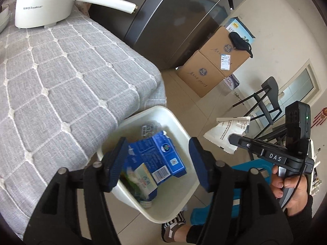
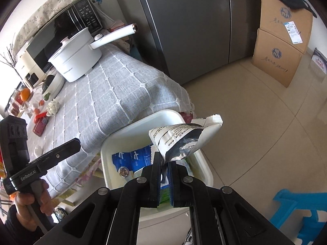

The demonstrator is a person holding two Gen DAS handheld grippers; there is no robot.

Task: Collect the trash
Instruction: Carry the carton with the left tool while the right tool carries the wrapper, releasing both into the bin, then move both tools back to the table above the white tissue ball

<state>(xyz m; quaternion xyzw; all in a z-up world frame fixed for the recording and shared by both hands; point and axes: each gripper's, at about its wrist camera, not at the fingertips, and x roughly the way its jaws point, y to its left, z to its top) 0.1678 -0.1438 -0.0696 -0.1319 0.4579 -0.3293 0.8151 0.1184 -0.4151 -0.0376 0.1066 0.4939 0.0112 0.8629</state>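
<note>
Well, the right tool (image 2: 164, 164) is pinched tight on a torn white wrapper (image 2: 184, 140), poised above the white bin (image 2: 206, 169) beside the counter (image 2: 114, 94), presumably to drop it; the left tool (image 1: 156, 164) gapes wide, holding nothing.

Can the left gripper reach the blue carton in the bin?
Probably yes. The left gripper hangs open right above the white bin, and nothing covers the blue carton. The right gripper, shut on a wrapper, stays off to the side.
</note>
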